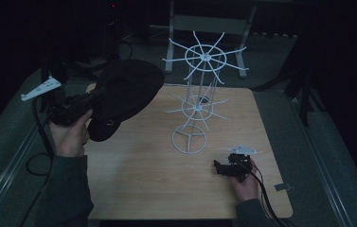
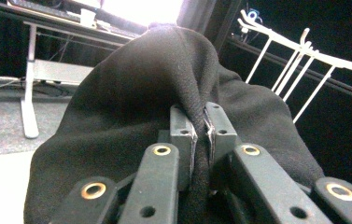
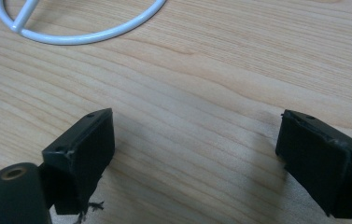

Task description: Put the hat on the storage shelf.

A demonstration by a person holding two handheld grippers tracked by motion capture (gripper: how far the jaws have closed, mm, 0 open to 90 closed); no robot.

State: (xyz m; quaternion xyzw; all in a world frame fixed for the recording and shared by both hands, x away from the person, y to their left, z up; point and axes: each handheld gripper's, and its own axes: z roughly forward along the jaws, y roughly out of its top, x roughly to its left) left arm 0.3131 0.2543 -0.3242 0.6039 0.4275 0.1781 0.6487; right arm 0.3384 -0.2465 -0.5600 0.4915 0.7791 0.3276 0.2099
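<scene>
Left gripper [image 1: 101, 92] raised at nine o'clock, jaws pinched on black hat [image 1: 124, 97], beside white wire rack [image 1: 197, 101], right gripper [image 1: 223, 168] at five o'clock on wooden table [image 1: 143, 175], jaws wide apart, no legible writing.

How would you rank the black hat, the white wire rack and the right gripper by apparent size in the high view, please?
1. White wire rack, tallest and widest spread.
2. Black hat, nearly as big; raised toward the camera by the left gripper, so the order of these two is unsure.
3. Right gripper, clearly smallest.

Black fabric hat [image 1: 126, 97] – soft, folded, held up over table's left-rear, near rack.
</scene>
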